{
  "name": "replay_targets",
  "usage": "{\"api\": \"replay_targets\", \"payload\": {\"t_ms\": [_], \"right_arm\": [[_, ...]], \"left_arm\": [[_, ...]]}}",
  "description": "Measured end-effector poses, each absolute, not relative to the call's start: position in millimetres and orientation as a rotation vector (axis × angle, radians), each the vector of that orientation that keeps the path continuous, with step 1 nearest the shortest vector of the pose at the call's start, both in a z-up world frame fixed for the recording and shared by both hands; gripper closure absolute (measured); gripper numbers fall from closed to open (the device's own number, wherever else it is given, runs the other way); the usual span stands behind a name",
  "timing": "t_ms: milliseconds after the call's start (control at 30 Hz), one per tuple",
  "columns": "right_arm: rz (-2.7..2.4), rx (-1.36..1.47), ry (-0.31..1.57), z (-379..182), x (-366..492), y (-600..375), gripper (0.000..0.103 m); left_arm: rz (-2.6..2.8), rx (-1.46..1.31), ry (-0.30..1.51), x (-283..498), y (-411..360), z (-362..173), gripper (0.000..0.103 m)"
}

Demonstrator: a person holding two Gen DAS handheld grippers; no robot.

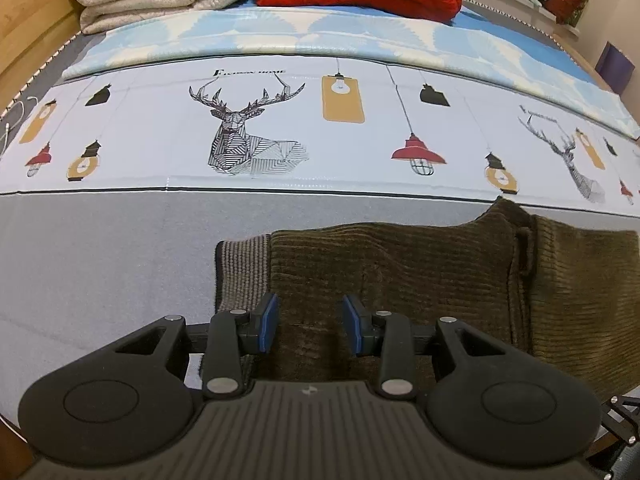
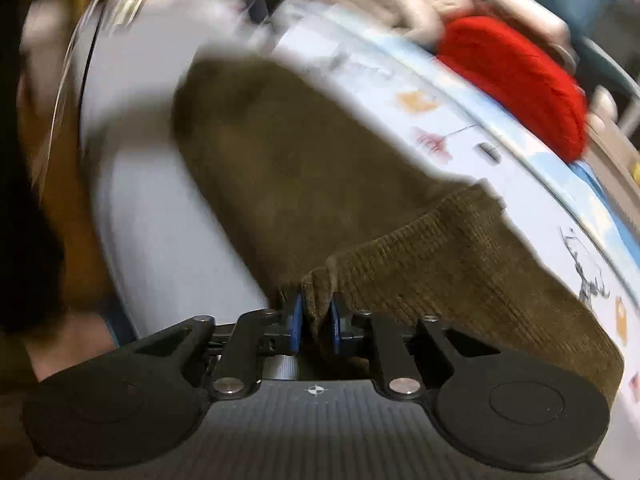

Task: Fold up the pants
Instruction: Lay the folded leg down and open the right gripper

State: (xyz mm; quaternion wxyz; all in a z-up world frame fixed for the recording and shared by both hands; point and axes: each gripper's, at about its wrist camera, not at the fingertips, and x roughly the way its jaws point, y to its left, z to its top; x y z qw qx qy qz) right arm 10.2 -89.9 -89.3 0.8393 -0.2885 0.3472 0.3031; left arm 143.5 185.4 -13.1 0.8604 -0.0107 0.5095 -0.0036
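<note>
Olive-brown corduroy pants [image 1: 420, 272] lie on a grey bed sheet [image 1: 100, 264], their long axis running left to right across the left wrist view, with a striped cuff [image 1: 240, 272] at the left end. The left gripper [image 1: 310, 322] hovers low over the near edge, fingers apart with nothing between them. The right gripper [image 2: 314, 320] pinches a bunched corner of the pants [image 2: 320, 168], the cloth stretching away from it. Bare grey sheet lies left of the cuff; a deer-print cover [image 1: 256, 128] lies beyond the far edge.
</note>
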Motion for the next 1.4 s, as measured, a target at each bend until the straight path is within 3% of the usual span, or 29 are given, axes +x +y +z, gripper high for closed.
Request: {"api": "replay_targets", "payload": {"t_ms": [100,233,600,667,733,900,1133,1400], "right_arm": [[0.681,-0.344,0.762,-55,30,-109,0.074],[0.582,-0.137,0.705,-27,78,-133,0.042],[0.154,-0.137,0.916,-93,207,-101,0.042],[0.101,-0.213,0.894,-94,208,-94,0.070],[0.051,-0.168,0.867,-88,214,-95,0.075],[0.098,-0.175,0.880,-97,219,-101,0.070],[0.243,-0.040,0.780,-43,161,-158,0.055],[0.200,-0.055,0.779,-30,65,-233,0.055]], "left_arm": [[-0.023,-0.017,1.060,143,182,-12,0.064],[-0.014,-0.030,1.052,146,183,-10,0.064],[-0.021,-0.027,1.056,155,186,-11,0.064],[-0.021,-0.015,1.062,157,188,-13,0.064],[-0.019,-0.014,1.064,159,190,-14,0.064],[-0.020,-0.028,1.060,162,193,-14,0.064],[-0.020,-0.035,1.056,160,194,-12,0.064],[-0.016,-0.009,1.081,150,188,-18,0.064]]}}
